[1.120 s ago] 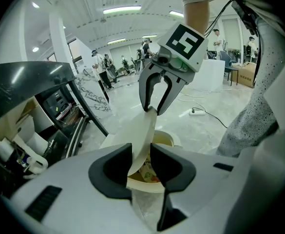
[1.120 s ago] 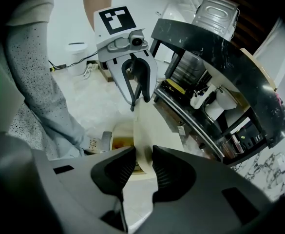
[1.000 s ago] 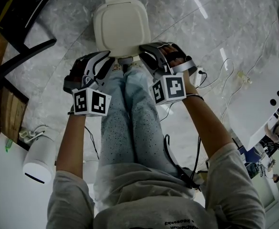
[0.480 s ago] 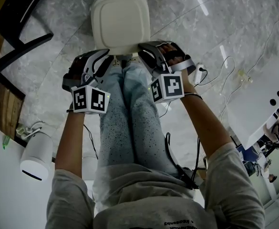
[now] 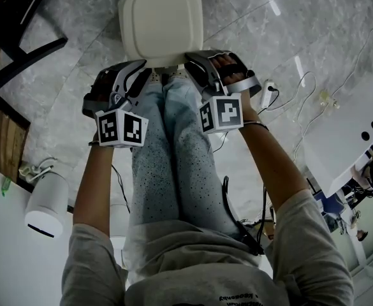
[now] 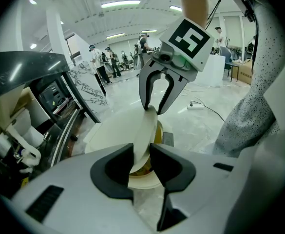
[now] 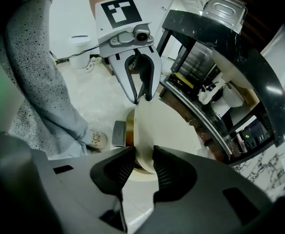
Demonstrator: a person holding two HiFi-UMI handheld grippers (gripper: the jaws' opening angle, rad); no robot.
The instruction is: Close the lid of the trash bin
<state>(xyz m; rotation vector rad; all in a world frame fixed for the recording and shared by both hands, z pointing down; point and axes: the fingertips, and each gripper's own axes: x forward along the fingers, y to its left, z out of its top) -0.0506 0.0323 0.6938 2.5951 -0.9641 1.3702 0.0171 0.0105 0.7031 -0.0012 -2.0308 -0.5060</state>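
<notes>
Head view — left gripper [image 5: 146,72] and right gripper [image 5: 192,60] both pinch the lid [image 5: 160,18] — legs [image 5: 167,152] between them.

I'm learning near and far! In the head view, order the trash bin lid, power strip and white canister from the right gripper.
From the right gripper:
1. trash bin lid, gripped by it, straight ahead.
2. power strip, floor to its right.
3. white canister, floor at far left.
</notes>
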